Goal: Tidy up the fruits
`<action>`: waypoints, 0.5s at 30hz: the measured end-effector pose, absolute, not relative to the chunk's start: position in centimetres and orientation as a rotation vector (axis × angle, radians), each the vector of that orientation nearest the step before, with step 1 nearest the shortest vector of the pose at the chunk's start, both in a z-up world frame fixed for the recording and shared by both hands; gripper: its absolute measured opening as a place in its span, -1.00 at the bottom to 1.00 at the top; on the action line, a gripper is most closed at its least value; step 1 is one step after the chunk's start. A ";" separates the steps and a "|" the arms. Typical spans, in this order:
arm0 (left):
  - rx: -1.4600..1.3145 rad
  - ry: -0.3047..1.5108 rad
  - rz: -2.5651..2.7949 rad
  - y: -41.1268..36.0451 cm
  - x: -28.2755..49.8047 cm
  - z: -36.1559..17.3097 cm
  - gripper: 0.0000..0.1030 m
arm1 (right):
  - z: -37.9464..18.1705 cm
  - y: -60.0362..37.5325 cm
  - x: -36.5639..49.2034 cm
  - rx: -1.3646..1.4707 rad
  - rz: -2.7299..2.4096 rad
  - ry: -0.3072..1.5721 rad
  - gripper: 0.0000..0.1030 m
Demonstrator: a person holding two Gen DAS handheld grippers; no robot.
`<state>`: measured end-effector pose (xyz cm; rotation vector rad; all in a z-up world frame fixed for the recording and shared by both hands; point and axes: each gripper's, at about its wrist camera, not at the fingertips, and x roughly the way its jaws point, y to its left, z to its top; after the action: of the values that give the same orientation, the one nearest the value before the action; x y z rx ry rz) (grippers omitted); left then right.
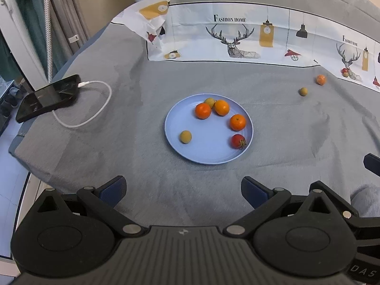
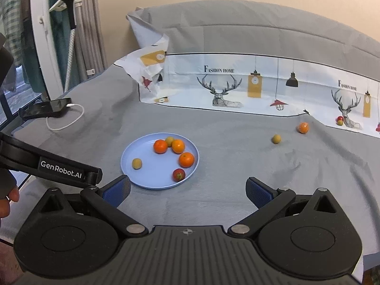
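Note:
A light blue plate (image 1: 180, 123) (image 2: 152, 178) lies on the grey bedspread. It holds three oranges (image 1: 203, 111) (image 2: 160, 146), two small yellow-green fruits (image 1: 185, 136) (image 2: 137, 163) and a red fruit (image 1: 238, 141) (image 2: 178, 174). Off the plate, to the far right, lie a small yellow-green fruit (image 1: 303, 91) (image 2: 276, 139) and an orange (image 1: 320, 79) (image 2: 303, 127). My left gripper (image 1: 182, 192) is open and empty, short of the plate. My right gripper (image 2: 187, 192) is open and empty, just right of the plate's near edge.
A black phone (image 1: 47, 97) (image 2: 46, 108) with a white charging cable (image 1: 95, 109) lies at the left. A printed white sheet (image 1: 237, 38) (image 2: 237, 83) and grey pillow run along the back. The bed edge drops off at the left.

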<state>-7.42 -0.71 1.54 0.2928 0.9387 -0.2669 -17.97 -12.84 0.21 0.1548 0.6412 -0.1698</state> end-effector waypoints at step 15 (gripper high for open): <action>0.371 0.963 -0.384 -10.4 -2.7 -0.4 0.99 | -1.9 -21.9 -16.4 0.246 -0.351 0.654 0.99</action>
<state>-2.67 -10.41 -0.38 0.3715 0.9631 -0.3836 -16.44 -21.85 -1.87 0.2460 0.6538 -0.3508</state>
